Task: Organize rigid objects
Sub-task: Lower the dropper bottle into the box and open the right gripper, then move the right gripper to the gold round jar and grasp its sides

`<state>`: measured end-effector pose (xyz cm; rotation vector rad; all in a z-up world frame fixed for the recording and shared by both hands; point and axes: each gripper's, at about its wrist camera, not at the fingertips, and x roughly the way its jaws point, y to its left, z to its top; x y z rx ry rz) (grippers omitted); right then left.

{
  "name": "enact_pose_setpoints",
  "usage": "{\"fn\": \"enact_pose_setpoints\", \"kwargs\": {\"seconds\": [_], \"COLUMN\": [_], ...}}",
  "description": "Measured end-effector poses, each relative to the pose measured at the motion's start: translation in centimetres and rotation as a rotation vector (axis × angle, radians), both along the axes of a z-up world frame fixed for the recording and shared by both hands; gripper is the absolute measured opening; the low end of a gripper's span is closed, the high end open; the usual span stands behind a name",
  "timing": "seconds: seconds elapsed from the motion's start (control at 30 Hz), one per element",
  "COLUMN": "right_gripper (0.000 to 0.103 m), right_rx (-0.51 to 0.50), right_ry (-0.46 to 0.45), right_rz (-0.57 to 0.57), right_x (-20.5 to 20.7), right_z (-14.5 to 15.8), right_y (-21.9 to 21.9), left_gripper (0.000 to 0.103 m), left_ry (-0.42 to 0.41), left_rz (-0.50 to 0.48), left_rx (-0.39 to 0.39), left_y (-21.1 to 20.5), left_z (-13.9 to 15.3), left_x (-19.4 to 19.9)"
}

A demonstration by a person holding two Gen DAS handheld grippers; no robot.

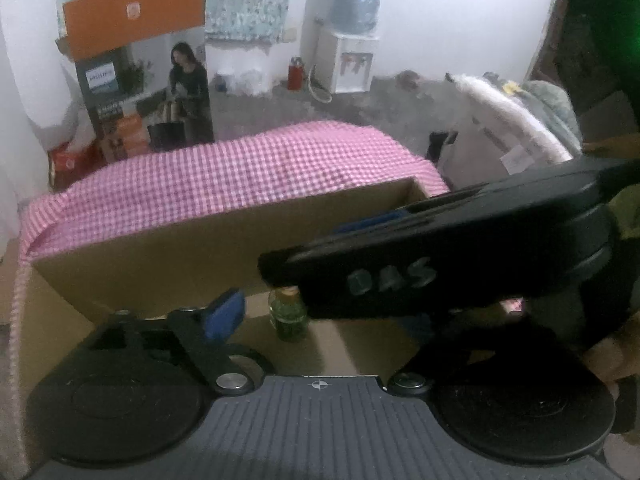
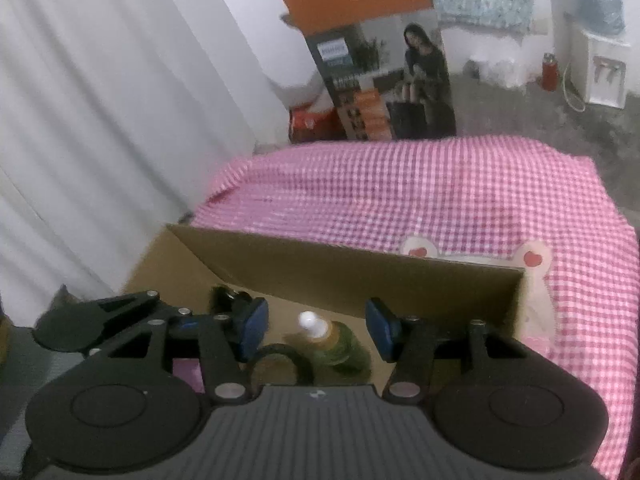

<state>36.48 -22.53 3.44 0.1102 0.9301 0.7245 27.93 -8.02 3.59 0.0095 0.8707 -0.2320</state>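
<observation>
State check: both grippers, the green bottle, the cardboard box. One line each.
right gripper: open, jaws either side of the green bottle, pads apart from it
left gripper: open, only its left pad shows, the right one hidden by the other gripper's body
green bottle: inside the box, cap on, not gripped; upright or tilted, cannot tell
cardboard box: open at the top, on the pink checked cloth

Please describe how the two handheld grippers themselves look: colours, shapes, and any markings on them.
Both are black, with two round discs at the base, a grey ribbed plate between them bearing a small cross mark, silver pivot bolts, and angular linkage arms ending in blue pads. In the left wrist view, the right gripper crosses the frame; its black body carries pale hand-drawn letters, apparently "DAS". No cables show.
</observation>
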Motion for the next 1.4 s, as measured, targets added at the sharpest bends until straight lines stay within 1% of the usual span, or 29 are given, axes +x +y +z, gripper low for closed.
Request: {"fn": "enact_pose_setpoints", "kwargs": {"seconds": [0.07, 0.13, 0.2, 0.23, 0.27, 0.37, 0.5, 0.6, 0.8, 0.9, 1.0, 1.1, 1.23, 1.3, 1.33, 1.4], "right_gripper": [0.058, 0.059, 0.061, 0.063, 0.067, 0.074, 0.079, 0.080, 0.080, 0.080, 0.080, 0.077, 0.061, 0.059, 0.057, 0.057], "right_rx": [0.029, 0.055, 0.077, 0.089, 0.101, 0.140, 0.173, 0.199, 0.228, 0.237, 0.226, 0.188, 0.120, 0.095, 0.084, 0.069], "right_ry": [-0.023, -0.060, -0.096, -0.116, -0.136, -0.186, -0.212, -0.206, -0.166, -0.126, -0.074, -0.017, 0.058, 0.081, 0.091, 0.106], "right_rz": [-0.017, -0.032, -0.045, -0.052, -0.057, -0.062, -0.053, -0.054, -0.070, -0.052, -0.027, 0.002, 0.029, 0.033, 0.033, 0.045], "right_x": [-1.4, -3.3, -5.6, -6.8, -8.1, -12.1, -16.8, -19.5, -23.2, -24.5, -24.6, -24.0, -22.6, -22.1, -21.8, -21.3], "right_z": [1.3, 2.8, 4.3, 4.9, 5.5, 7.0, 7.4, 6.6, 4.3, 2.8, 1.1, -1.1, -4.2, -5.7, -6.3, -7.1], "right_y": [-1.0, -2.1, -3.3, -3.8, -4.3, -5.6, -6.2, -6.2, -5.3, -4.1, -2.5, -0.3, 2.4, 3.3, 3.7, 4.5], "left_gripper": [0.091, 0.098, 0.100, 0.101, 0.101, 0.103, 0.103, 0.103, 0.103, 0.103, 0.103, 0.098, 0.081, 0.074, 0.073, 0.072], "left_ry": [-0.032, -0.065, -0.107, -0.123, -0.143, -0.188, -0.217, -0.208, -0.144, -0.107, -0.073, -0.030, 0.015, 0.040, 0.045, 0.049], "left_rz": [-0.014, -0.028, -0.045, -0.051, -0.060, -0.083, -0.100, -0.099, -0.092, -0.073, -0.049, -0.020, -0.004, -0.003, -0.004, -0.011], "left_rx": [0.002, 0.012, 0.025, 0.031, 0.035, 0.036, 0.035, 0.036, 0.038, 0.036, 0.023, 0.013, 0.000, -0.011, -0.019, -0.023], "left_y": [0.0, -0.1, -0.1, 0.0, 0.1, 0.6, 1.9, 3.1, 5.3, 6.2, 7.1, 7.6, 8.1, 8.1, 8.2, 8.0], "left_z": [1.0, 1.9, 3.1, 3.5, 4.1, 5.1, 5.4, 4.6, 2.0, 0.1, -2.0, -4.4, -6.8, -7.7, -8.0, -8.4], "left_x": [-1.5, -3.0, -5.1, -5.9, -7.1, -10.0, -14.0, -16.6, -21.0, -22.1, -22.4, -21.9, -20.8, -20.1, -19.9, -19.6]}}
